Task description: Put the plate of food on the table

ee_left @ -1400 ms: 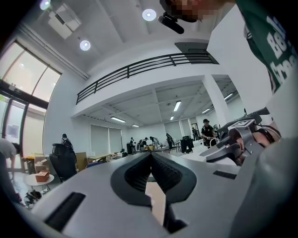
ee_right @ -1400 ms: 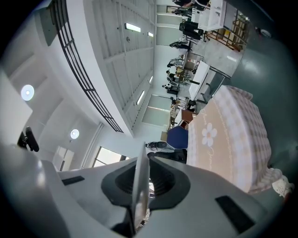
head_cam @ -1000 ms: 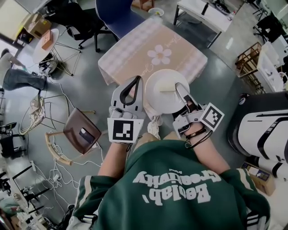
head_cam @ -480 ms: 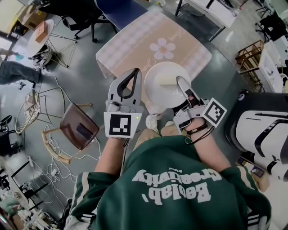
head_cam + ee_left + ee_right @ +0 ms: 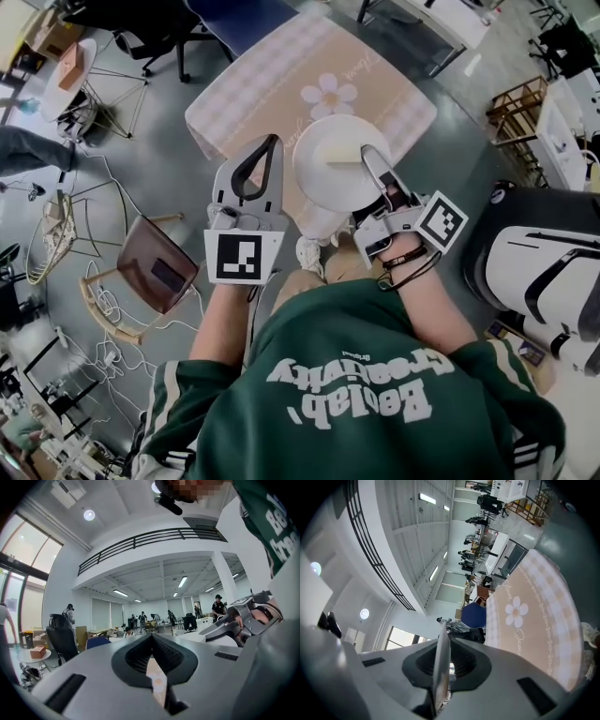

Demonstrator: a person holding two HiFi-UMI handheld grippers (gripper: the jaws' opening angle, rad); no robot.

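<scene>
Well, the job is only partway done, I think. The right gripper [image 5: 368,156] is pinching the rim of the white plate [image 5: 333,178], and in the right gripper view the thin edge of the plate [image 5: 439,667] sits tight between its narrow jaws. The plate sticks out to the left of that gripper, so it hangs in the space between the two grippers, just beside the left gripper [image 5: 271,143]. A pale bit of food [image 5: 345,156] lies on the plate, close to the tips of the right gripper. The left gripper holds nothing: its jaws are closed tip to tip, and in the left gripper view only the cloth shows through the small gap in the left gripper [image 5: 151,641]. The table [image 5: 248,89], with its pink checked cloth and a white flower [image 5: 328,95] on it, is out in front of both grippers. From above, the plate seems to be over the near edge of the table, but it looks held up in the air, not resting on the cloth. So picking up and carrying look done. What is left, I guess, is to lower the plate flat onto the cloth and let go of the rim.
</scene>
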